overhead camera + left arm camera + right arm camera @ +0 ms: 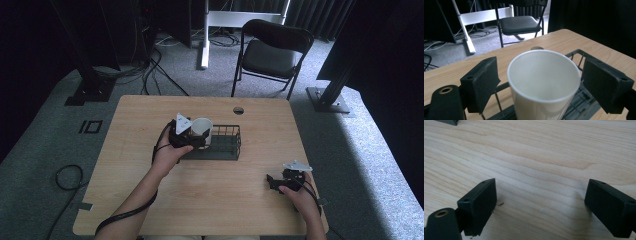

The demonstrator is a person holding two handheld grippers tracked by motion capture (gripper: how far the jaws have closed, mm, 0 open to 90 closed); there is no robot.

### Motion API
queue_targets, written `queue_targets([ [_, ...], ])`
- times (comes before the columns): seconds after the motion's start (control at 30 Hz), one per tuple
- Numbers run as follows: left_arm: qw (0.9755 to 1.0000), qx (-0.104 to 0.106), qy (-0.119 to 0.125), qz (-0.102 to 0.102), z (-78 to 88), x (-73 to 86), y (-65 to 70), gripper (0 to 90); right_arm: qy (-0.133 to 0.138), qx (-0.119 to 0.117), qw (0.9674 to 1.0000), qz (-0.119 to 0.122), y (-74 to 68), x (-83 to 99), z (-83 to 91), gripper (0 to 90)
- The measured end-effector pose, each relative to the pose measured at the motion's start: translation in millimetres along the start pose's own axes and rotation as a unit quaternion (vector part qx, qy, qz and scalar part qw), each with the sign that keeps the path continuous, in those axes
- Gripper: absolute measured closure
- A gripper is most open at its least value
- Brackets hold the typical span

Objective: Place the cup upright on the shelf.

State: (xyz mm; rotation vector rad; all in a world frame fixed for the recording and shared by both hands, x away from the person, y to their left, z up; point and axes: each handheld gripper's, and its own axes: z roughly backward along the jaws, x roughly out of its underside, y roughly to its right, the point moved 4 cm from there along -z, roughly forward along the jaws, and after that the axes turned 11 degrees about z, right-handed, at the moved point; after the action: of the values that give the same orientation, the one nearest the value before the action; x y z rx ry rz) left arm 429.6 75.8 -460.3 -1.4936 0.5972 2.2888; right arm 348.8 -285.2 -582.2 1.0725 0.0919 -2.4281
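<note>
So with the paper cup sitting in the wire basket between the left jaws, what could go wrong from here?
1. The left gripper has its jaws open on either side of the paper cup; pulling away crookedly could clip the rim and tip the cup.
2. The cup stands at the near left end of the wire basket, so a tipped cup could fall onto the table.
3. A jaw might catch the basket's wire and drag it.

A white paper cup (201,128) stood upright and empty, mouth open upward, at the left end of a black wire basket (226,146) near the table's centre, just above mid-frame.
</note>
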Motion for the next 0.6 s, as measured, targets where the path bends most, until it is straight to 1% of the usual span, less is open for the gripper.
queue_targets([
  [0.03, 1.0000, 0.001, 0.001, 0.003, 2.1, -0.2, -0.4, 15.0, 0.000, 0.000, 1.0000, 0.000, 0.0, 0.0, 0.0, 10.3],
  [0.17, 1.0000, -0.002, 0.005, 0.005, 11.0, -1.3, -4.3, 15.0, 0.000, 0.000, 1.0000, 0.000, 0.0, 0.0, 0.0, 10.3],
  [0.27, 1.0000, -0.004, 0.006, 0.003, 15.2, -0.3, -6.5, 15.0, 0.000, 0.000, 1.0000, 0.000, 0.0, 0.0, 0.0, 10.3],
  [0.5, 0.9999, -0.012, 0.006, 0.005, 32.3, 6.1, -20.5, 15.0, 0.000, 0.000, 1.0000, 0.001, 0.1, 0.0, 0.0, 10.3],
  [0.53, 0.9999, -0.012, 0.006, 0.005, 32.3, 6.1, -20.5, 15.0, 0.000, 0.000, 1.0000, 0.001, 0.1, 0.0, 0.0, 10.3],
  [0.6, 0.9999, -0.015, 0.006, 0.005, 38.9, 8.1, -24.7, 15.0, 0.000, 0.000, 1.0000, 0.001, 0.1, 0.0, 0.0, 10.3],
])
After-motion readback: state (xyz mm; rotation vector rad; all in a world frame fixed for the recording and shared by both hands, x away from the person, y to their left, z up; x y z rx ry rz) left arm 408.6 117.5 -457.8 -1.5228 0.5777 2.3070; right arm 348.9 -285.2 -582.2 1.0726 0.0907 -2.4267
